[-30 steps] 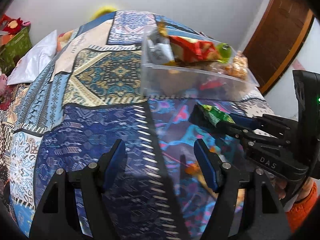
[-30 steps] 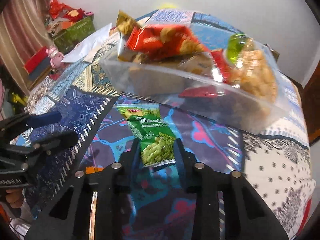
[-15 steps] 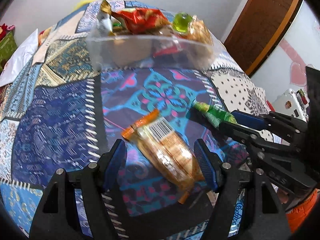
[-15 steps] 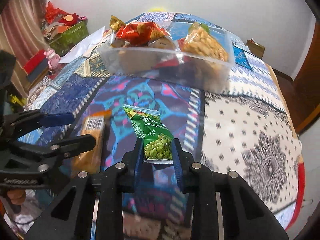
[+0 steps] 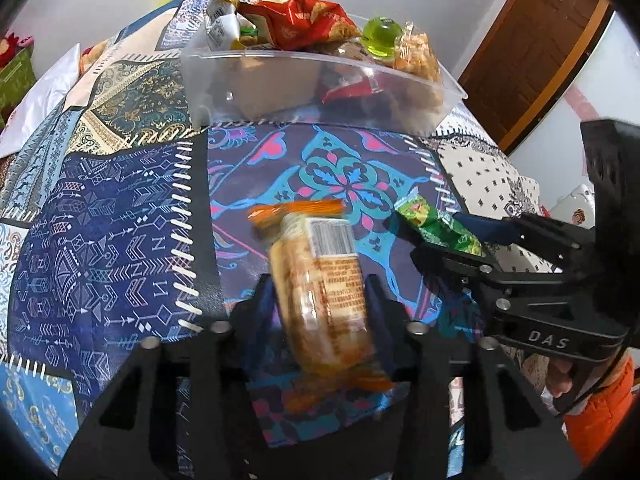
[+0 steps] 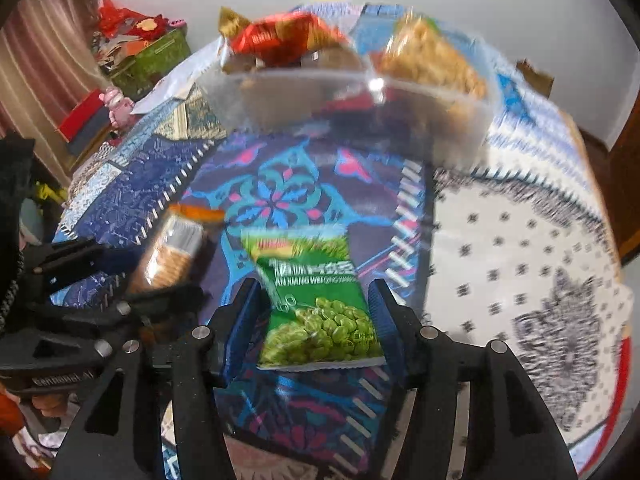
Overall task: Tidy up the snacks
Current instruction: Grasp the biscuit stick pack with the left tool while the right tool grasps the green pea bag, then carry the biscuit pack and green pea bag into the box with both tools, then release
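Left wrist view: your left gripper [image 5: 320, 300] had just been closing, jaws clamped on the glossy cracker sleeve [image 5: 320, 280] over the patchwork quilt [image 5: 112, 232].

Right wrist view: your right gripper [image 6: 316, 312] had just been opening, jaws parted beside the flat green pea packet [image 6: 316, 300]; clear plastic bin [image 6: 360, 96] beyond.

I see a patchwork bedspread [image 5: 120, 240] in navy, teal, pink and cream panels. My green pea packet [image 6: 320, 304] shows pale green peas; the biscuit pack [image 5: 320, 280] is tan with orange ends. The clear tub [image 5: 304, 92] holds a red bag [image 5: 304, 20].
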